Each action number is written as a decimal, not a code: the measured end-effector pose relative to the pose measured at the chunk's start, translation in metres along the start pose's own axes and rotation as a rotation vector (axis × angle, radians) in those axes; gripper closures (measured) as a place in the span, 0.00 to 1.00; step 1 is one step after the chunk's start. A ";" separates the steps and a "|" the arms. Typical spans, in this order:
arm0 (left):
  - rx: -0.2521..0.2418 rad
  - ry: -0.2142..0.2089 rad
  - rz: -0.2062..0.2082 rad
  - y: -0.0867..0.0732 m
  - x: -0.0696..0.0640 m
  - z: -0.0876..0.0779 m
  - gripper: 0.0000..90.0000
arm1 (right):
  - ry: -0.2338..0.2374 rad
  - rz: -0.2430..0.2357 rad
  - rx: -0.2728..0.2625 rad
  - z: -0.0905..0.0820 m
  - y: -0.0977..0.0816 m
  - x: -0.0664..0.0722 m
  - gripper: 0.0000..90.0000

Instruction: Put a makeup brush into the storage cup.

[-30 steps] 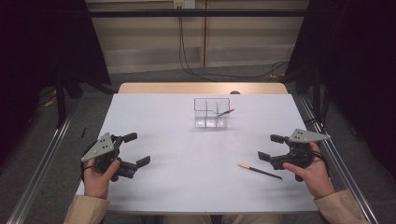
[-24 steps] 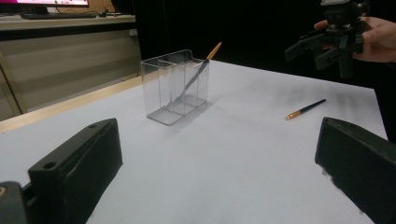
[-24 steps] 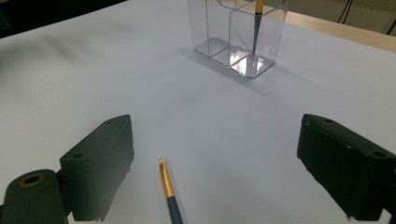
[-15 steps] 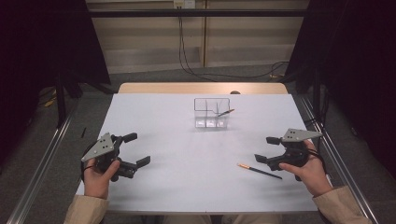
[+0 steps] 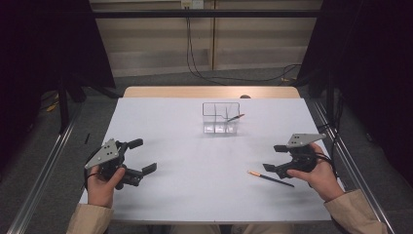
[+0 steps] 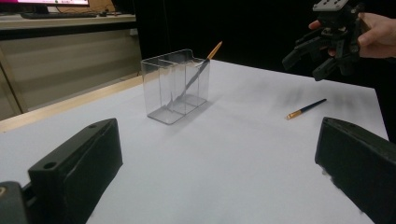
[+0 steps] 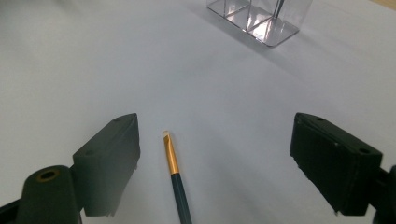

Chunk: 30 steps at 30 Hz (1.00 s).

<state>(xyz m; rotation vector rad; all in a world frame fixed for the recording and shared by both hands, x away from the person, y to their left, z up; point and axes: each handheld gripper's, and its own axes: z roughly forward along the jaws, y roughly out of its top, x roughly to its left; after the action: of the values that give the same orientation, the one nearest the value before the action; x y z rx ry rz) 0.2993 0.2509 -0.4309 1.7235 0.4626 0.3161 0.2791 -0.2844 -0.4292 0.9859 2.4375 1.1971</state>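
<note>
A dark-handled paintbrush (image 5: pixel 270 178) (image 7: pixel 176 179) with a gold ferrule lies flat on the white table (image 5: pixel 195 195). My right gripper (image 5: pixel 272 157) (image 7: pixel 215 140) hovers just over its bristle end. The jaws are open and have just been closing a little, and the brush lies on the table below the gap, nearer the left jaw and untouched. A clear divided holder (image 5: pixel 221 118) (image 6: pixel 175 86) stands at mid-table with a second brush (image 5: pixel 235 117) (image 6: pixel 201 70) leaning in its right compartment. My left gripper (image 5: pixel 143 155) (image 6: pixel 219 154) is open and holds nothing at the near left.
Behind the white sheet a wooden table edge (image 5: pixel 209 92) shows. Metal rails (image 5: pixel 44 170) run along both sides of the table. Cables (image 5: pixel 195 68) hang on the floor behind. The left gripper view also shows the right gripper (image 6: pixel 303 58) above the lying brush (image 6: pixel 306 108).
My right gripper has shifted slightly left and closer to the brush on the table. The left gripper and both brushes have stayed put.
</note>
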 end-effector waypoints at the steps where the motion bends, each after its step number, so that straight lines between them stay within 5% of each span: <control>1: -0.001 0.001 0.000 0.000 0.000 0.000 0.01 | 0.000 -0.002 0.005 0.000 0.000 0.000 0.17; 30: 0.001 -0.001 0.001 0.000 0.000 0.001 0.01 | 0.022 -0.057 0.201 0.015 0.008 0.003 0.22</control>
<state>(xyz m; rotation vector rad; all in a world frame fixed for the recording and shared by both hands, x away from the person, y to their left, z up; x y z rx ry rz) 0.2993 0.2500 -0.4310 1.7246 0.4609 0.3161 0.2880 -0.2700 -0.4326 0.9518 2.6251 0.9639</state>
